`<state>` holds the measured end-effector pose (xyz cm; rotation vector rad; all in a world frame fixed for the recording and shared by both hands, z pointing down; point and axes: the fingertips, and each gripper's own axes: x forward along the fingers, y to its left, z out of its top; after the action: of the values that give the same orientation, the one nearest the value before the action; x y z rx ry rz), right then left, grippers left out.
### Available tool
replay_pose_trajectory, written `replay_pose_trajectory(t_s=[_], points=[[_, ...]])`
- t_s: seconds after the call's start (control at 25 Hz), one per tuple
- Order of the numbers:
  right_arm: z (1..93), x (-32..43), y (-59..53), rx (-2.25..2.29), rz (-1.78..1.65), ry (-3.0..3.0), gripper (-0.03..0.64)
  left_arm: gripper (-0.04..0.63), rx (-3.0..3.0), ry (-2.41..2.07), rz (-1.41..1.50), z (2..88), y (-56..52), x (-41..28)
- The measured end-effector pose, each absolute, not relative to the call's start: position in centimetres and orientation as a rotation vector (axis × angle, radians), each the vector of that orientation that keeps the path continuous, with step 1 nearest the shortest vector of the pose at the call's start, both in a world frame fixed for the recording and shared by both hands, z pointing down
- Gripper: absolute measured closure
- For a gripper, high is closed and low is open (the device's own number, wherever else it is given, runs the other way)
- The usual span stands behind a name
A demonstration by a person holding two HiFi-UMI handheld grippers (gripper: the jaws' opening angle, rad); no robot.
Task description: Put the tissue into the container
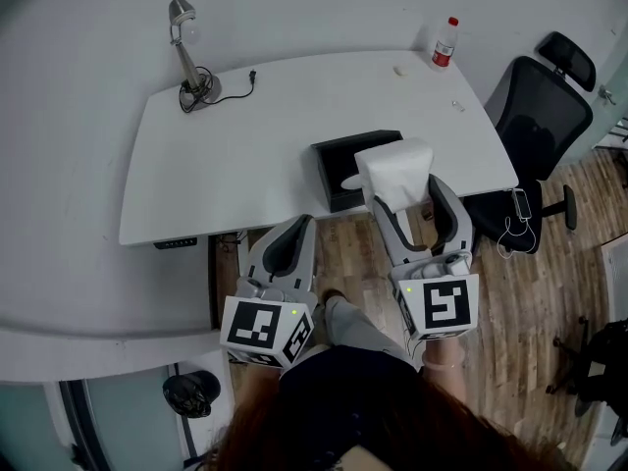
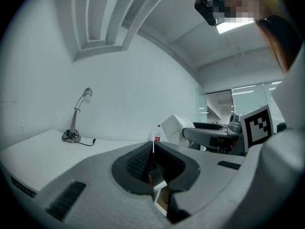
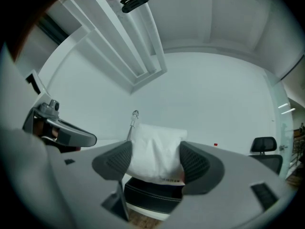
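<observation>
Right gripper jaws pinching the tissue by its sides, holding it over the right end of the black container, which sits right at the near edge of the white surface. Left gripper jaws pressed together on nothing, tips at the same near edge just left of the container, body out over the wood floor. Open room: surface is bare left of and behind the container as far as the lamp and bottle at the far corners; the chair crowds the right edge.
</observation>
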<state>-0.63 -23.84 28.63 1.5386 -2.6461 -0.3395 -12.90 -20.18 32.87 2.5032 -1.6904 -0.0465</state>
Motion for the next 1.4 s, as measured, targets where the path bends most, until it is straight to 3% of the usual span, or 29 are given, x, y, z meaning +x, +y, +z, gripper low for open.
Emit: replay_pose_trajectory(t_s=[1.4], points=[[35.4, -2.1, -35.2, 1.449, -0.105, -2.537, 0.285, 0.563, 2.485, -1.652, 0.033, 34.6, -30.4, -14.0]])
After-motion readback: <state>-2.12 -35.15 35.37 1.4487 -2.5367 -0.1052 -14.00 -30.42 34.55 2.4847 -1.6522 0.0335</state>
